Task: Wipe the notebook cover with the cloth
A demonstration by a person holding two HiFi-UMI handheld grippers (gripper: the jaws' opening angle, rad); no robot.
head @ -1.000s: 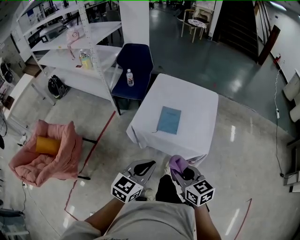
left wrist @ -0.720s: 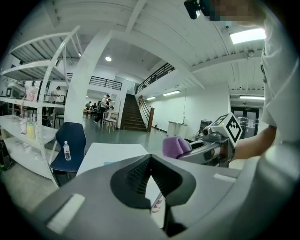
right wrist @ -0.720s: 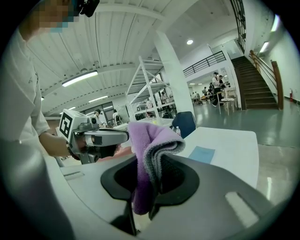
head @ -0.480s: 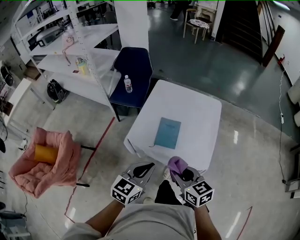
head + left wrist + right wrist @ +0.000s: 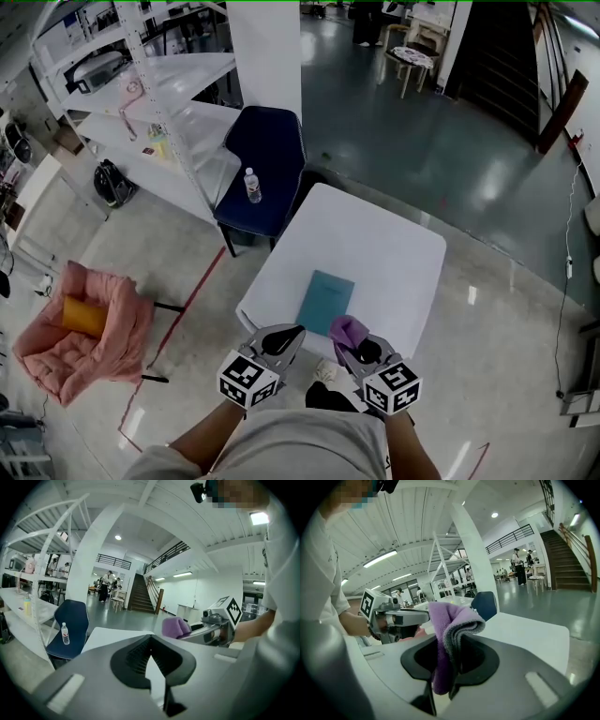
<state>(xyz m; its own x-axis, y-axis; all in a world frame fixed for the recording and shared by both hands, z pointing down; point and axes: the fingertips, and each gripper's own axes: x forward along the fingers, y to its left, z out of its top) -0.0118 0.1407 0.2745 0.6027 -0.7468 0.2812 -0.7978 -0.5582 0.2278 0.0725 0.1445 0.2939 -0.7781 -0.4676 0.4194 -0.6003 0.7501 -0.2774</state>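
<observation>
- Firmly pinched in the right gripper [image 5: 451, 641]: the purple cloth [image 5: 449, 620], folded, poking up past the jaws.
- Left gripper [image 5: 151, 641]: jaws pressed together with nothing between them, held just beside the right one.
- Both raised at the near edge of the white table [image 5: 384, 248], apparently clear of its top.
- Teal notebook [image 5: 326, 302] lying flat on the table near that edge, just ahead of the cloth.
- Judging from this, no wiping begun: cloth not yet on the cover, the whole wipe left to do.
</observation>
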